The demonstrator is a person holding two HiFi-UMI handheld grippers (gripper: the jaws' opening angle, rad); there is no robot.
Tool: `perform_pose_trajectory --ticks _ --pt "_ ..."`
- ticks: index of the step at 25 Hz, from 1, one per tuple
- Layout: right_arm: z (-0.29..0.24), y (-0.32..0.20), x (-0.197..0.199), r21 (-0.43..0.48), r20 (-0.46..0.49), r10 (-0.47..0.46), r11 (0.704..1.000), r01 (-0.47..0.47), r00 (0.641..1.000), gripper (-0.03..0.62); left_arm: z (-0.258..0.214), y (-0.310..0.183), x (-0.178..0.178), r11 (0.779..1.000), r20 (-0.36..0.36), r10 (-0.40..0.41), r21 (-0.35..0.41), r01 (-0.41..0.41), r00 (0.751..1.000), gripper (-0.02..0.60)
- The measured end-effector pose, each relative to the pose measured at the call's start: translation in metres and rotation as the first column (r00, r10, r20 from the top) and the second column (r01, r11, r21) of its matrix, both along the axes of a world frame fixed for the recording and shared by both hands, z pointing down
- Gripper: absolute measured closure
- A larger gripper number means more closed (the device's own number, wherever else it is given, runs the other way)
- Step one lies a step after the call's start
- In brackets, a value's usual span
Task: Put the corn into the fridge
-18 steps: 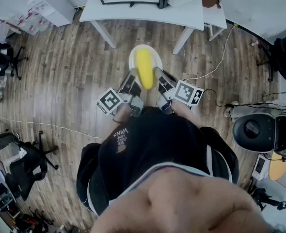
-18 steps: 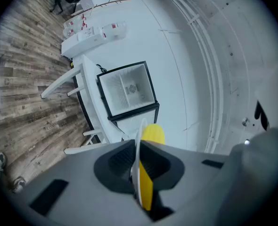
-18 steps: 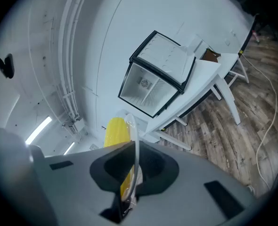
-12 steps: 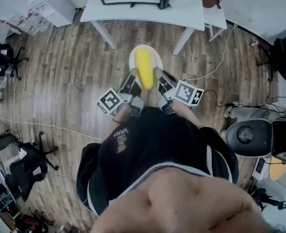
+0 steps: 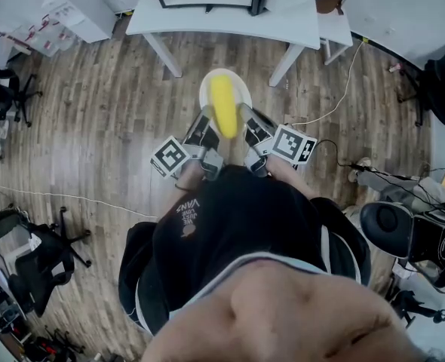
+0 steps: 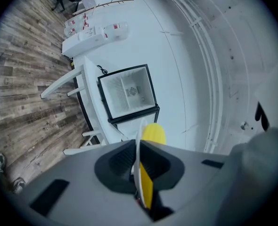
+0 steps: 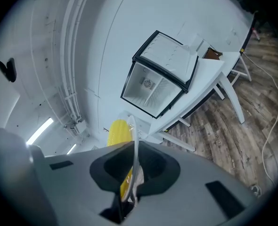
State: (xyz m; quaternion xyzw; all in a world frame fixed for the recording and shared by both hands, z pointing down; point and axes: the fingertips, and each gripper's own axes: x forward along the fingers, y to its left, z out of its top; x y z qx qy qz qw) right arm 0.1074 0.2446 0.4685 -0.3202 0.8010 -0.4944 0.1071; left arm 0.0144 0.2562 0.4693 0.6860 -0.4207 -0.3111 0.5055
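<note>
A wood-plank floor (image 5: 94,127) lies below the jaws, and a white table (image 5: 230,19) stands ahead. The left gripper (image 5: 207,118) and right gripper (image 5: 243,116) are each nearly closed on opposite rims of a white plate (image 5: 240,89), with the corn cob (image 5: 222,105) between them. Only the gripper views look into the open mini fridge (image 7: 155,81).

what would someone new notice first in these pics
The bright yellow corn lying on a white plate, held out over the wood floor at the head view's middle. The left gripper and right gripper each clamp the plate's rim from opposite sides. Ahead, a small fridge stands on a white table.
</note>
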Motion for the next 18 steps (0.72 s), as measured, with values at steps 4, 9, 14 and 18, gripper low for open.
perform_pose_trajectory --ticks 4,9,14,18 --pt "0.001 -0.001 -0.005 0.004 -0.002 0.012 1.000 -0.012 1.000 0.568 0.005 -0.001 -0.007 1.000 0.027 0.009 -0.013 -0.009 1.000 0.549" --pt "0.003 -0.003 -0.010 -0.002 -0.005 0.034 0.999 -0.034 0.999 0.568 0.000 -0.007 -0.008 0.999 -0.028 0.037 0.014 -0.037 0.999 0.549" --pt "0.002 -0.005 -0.029 0.003 -0.007 0.057 0.998 -0.057 0.998 0.568 0.002 -0.010 -0.028 0.998 -0.016 0.058 0.006 -0.058 0.998 0.549" --pt "0.003 -0.005 -0.041 0.006 -0.006 0.072 0.997 -0.072 0.997 0.568 0.005 -0.011 -0.043 0.998 -0.001 0.070 0.000 -0.070 0.998 0.549"
